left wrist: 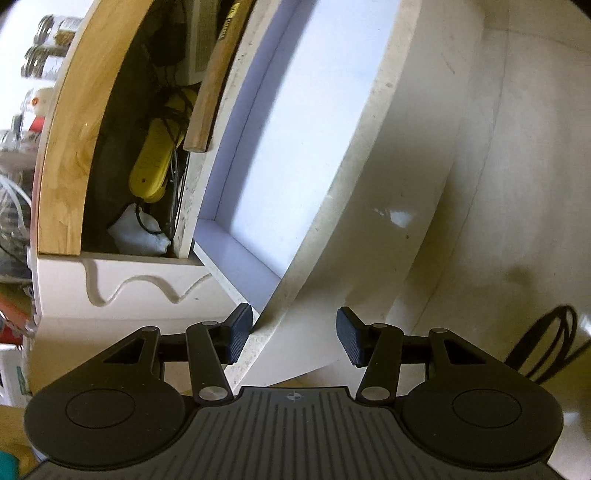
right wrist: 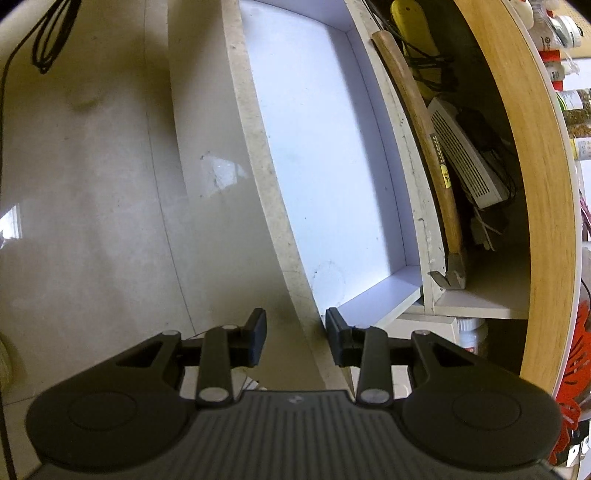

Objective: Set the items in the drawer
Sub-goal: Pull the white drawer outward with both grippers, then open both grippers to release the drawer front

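Observation:
A white drawer [left wrist: 295, 122] stands pulled out of a wooden-topped cabinet; its pale bottom holds nothing. It also shows in the right wrist view [right wrist: 332, 155]. My left gripper [left wrist: 293, 332] is open and straddles the drawer's front panel [left wrist: 354, 206] at one corner. My right gripper [right wrist: 295, 338] is open and straddles the front panel [right wrist: 266, 177] at the other corner. Behind the drawer, the cabinet shelf holds a wooden-handled hammer [right wrist: 432, 147], a yellow device [left wrist: 155, 155] with black cables, and a white vented box [right wrist: 465, 155].
Pale tiled floor [right wrist: 92, 184] lies below the drawer front. A coiled black cable [left wrist: 543, 343] lies on the floor; it also shows in the right wrist view [right wrist: 48, 33]. Jars and bottles [left wrist: 48, 44] stand on the wooden cabinet top [right wrist: 524, 147].

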Motion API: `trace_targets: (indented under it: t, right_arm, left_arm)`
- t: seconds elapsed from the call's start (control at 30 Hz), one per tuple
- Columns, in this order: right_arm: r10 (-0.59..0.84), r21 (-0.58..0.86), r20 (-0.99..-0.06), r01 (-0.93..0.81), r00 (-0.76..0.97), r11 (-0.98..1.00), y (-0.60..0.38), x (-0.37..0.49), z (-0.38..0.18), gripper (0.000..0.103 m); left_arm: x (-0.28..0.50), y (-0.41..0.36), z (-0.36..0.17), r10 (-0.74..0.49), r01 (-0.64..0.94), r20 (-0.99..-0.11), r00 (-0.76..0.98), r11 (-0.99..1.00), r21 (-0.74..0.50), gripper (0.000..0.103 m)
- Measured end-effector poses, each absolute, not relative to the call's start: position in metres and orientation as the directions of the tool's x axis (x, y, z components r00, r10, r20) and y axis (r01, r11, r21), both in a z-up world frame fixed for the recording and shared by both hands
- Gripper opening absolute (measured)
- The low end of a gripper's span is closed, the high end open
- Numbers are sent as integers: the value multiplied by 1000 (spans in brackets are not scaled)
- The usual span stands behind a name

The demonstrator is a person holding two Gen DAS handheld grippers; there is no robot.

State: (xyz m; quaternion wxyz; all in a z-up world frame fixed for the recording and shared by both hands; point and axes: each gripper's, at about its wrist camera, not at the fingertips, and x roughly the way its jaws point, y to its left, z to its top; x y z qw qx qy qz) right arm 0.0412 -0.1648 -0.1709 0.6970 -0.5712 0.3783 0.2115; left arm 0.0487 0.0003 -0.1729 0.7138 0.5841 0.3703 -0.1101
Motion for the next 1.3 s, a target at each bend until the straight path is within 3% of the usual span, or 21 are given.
trace_targets:
  t: [0.4, 0.43, 0.47, 0.5, 0.53, 0.6, 1.3]
  right_arm:
    - [-127, -638, -766, -722, 630, 268, -166, 42, -169, 38]
    - [-125, -638, -765, -719, 631, 273, -166, 42, -168, 38]
    - [-124, -639, -764, -717, 633, 279, -166, 42, -167, 38]
    - [-122, -640, -763, -714, 635, 285, -166, 42, -167, 49]
    - [-121, -640, -762, -711, 636, 290, -166, 42, -166, 80]
    - [-118, -641, -760, -706, 640, 302, -165, 42, -165, 102]
    - [-116, -581, -762, -594, 637, 556, -163, 41, -129, 103]
  left_arm:
    - [50, 0, -169, 266, 584, -674, 690, 346, 734, 50]
    - [50, 0, -169, 265, 583, -675, 689, 351, 733, 59]
    - [50, 0, -168, 264, 579, -670, 693, 351, 736, 82]
    - [49, 0, -168, 263, 571, -662, 702, 348, 743, 95]
    - [49, 0, -167, 262, 564, -654, 710, 345, 750, 103]
    - [48, -1, -167, 260, 553, -641, 722, 341, 760, 103]
    - [47, -4, -113, 244, 393, -679, 693, 661, 639, 103]
